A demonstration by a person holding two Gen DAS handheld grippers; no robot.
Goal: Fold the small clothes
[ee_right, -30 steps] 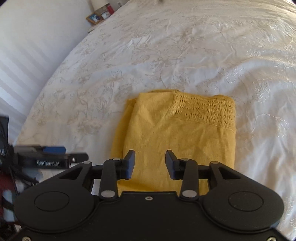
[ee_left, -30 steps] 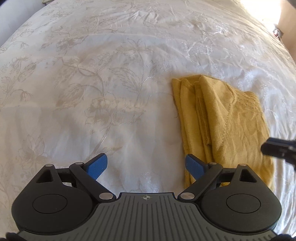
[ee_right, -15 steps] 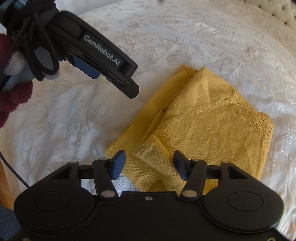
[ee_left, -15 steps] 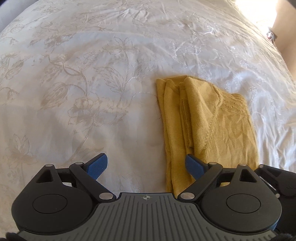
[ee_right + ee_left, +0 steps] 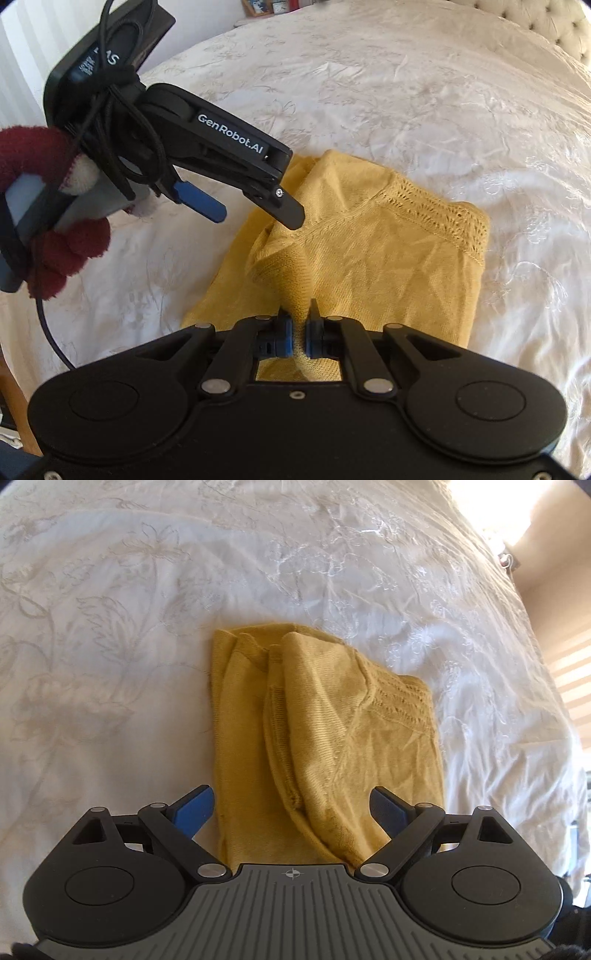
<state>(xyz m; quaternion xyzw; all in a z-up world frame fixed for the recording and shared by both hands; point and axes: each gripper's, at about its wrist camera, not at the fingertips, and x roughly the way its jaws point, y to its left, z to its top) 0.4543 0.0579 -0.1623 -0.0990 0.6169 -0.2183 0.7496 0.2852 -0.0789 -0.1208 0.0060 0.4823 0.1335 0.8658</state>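
Observation:
A folded mustard-yellow knit garment (image 5: 332,738) lies on the white embroidered bedspread (image 5: 129,646). My left gripper (image 5: 291,808) is open, its blue-padded fingers straddling the garment's near end just above it. In the right wrist view the garment (image 5: 388,258) fills the middle, and my right gripper (image 5: 299,332) is shut on a pinched ridge of its near edge. The left gripper (image 5: 258,210) shows there too, hovering over the garment's left side, held by a hand in a dark red glove (image 5: 44,206).
The bedspread (image 5: 406,92) spreads wide on all sides of the garment. A tufted headboard (image 5: 554,22) is at the far right and small framed items (image 5: 266,5) stand beyond the bed. A black cable (image 5: 48,332) hangs from the left gripper.
My right gripper has closed on the garment's near edge. My left gripper has shifted right, so the garment now lies between its open fingers.

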